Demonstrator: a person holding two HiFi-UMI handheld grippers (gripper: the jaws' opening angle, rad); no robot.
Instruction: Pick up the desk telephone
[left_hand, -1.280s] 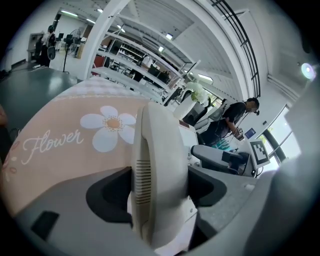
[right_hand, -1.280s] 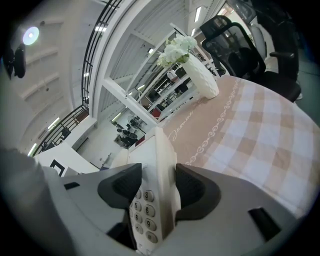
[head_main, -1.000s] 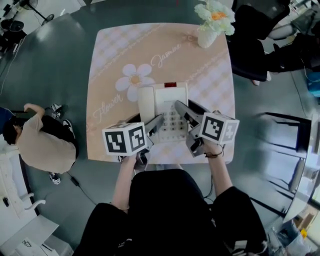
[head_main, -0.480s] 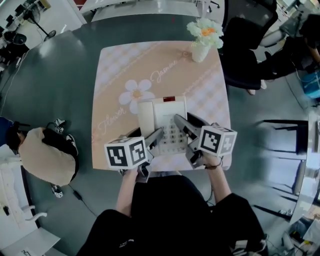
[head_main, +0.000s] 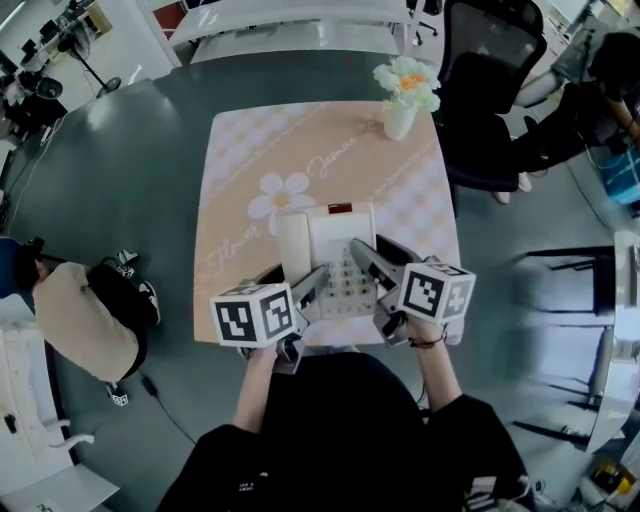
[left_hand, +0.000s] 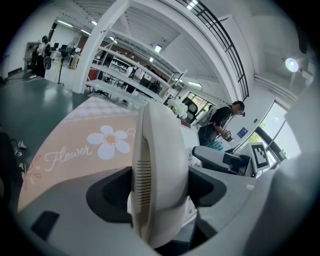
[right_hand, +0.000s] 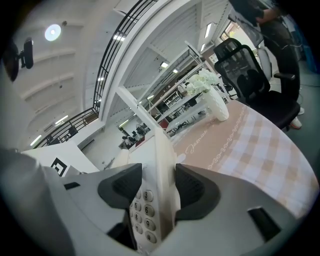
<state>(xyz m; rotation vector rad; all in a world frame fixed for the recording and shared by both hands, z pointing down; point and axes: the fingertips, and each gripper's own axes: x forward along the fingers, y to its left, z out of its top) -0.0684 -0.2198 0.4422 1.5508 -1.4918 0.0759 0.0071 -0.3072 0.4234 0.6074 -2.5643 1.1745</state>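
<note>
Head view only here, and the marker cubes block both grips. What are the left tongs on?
Observer: The left tongs are shut on the handset, one jaw against each side.
Operator: And the right tongs?
Observer: The right tongs are shut on the telephone base, clamping its right edge.
Operator: How near the keys?
Observer: Very near: the key marked 3 shows just below the jaw that lies over the keypad.

one phone (head_main: 335, 232), two grippers (head_main: 306, 280) (head_main: 372, 251), one table (head_main: 240, 160), one vase (head_main: 398, 120) of flowers, one chair (head_main: 490, 60), two bystanders (head_main: 85, 320) (head_main: 600, 90)
</note>
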